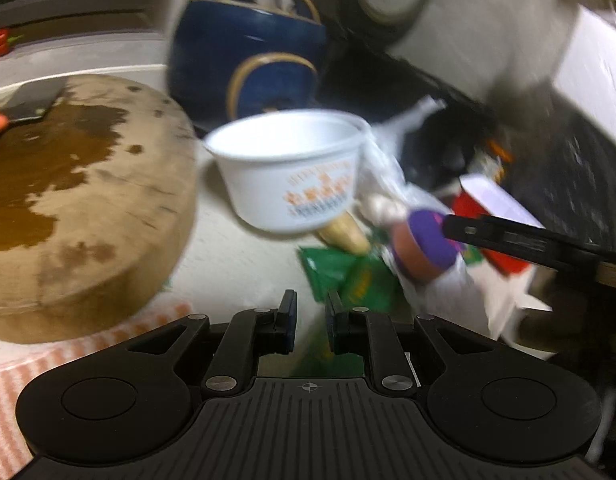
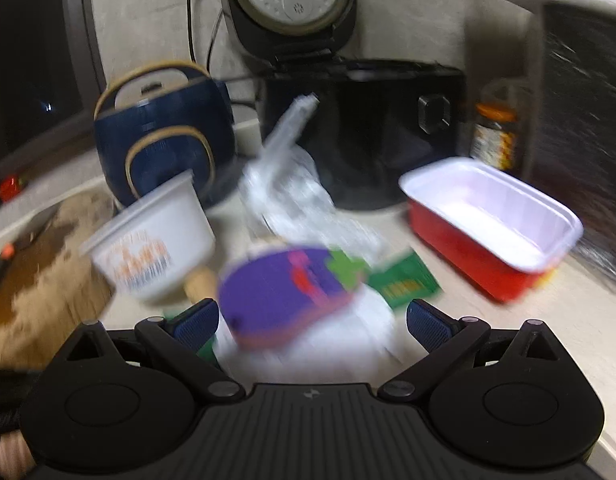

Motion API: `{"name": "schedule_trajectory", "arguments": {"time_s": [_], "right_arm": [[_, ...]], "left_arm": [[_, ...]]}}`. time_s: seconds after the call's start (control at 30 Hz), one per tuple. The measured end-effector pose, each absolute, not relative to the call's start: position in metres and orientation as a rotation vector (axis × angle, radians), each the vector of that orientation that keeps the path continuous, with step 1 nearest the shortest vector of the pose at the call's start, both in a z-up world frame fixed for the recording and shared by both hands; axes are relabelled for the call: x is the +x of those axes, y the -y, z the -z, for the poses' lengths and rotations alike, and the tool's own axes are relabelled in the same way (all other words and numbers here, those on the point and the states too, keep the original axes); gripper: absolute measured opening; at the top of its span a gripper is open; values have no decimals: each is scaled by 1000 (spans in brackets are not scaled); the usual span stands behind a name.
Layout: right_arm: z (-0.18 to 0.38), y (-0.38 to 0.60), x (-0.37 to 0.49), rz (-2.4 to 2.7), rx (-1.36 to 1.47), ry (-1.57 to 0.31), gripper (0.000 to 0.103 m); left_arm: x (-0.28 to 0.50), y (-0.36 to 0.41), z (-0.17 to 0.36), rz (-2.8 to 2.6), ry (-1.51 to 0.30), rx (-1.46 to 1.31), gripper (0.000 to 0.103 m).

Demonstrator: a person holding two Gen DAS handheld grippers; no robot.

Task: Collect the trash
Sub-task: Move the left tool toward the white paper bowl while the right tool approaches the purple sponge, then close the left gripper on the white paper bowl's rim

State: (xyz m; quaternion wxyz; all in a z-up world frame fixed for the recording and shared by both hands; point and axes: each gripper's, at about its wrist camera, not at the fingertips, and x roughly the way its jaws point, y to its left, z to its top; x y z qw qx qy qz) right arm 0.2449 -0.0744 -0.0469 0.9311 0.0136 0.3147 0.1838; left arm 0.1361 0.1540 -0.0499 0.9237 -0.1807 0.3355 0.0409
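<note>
Trash is piled mid-counter: a white paper cup (image 2: 156, 236) with orange print tipped on its side, a purple-lidded cup (image 2: 292, 296), green wrappers (image 1: 347, 276), crumpled clear plastic (image 2: 292, 192) and a red tray (image 2: 487, 236) with white lining off to the right. The right gripper (image 2: 311, 320) is spread wide around the purple-lidded cup, pads not touching. The left gripper (image 1: 309, 312) is narrow, nothing between its fingers. A round wooden board (image 1: 80, 208), wet-stained, sits left; 2 cookers crowd the back: a navy cooker (image 2: 164, 136) and a black cooker (image 2: 359, 128).

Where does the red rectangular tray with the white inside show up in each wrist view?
Left wrist: red tray at right of centre, partly behind the right gripper's black finger.
Right wrist: red tray at right, fully visible.
Shared landmark: white paper bowl.
</note>
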Motion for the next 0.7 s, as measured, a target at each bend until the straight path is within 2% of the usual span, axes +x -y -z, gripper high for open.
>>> {"name": "schedule_trajectory", "arguments": {"time_s": [0.1, 0.2, 0.47, 0.7], "right_arm": [[52, 45, 266, -306, 3, -633, 101], [67, 29, 289, -305, -10, -718, 101], [85, 57, 273, -342, 27, -786, 101], [98, 72, 271, -387, 117, -829, 101]], "left_arm": [[135, -165, 50, -89, -684, -406, 18], [135, -175, 51, -103, -669, -437, 18], [149, -226, 42, -244, -469, -714, 18], [194, -238, 50, -305, -518, -760, 18]]}}
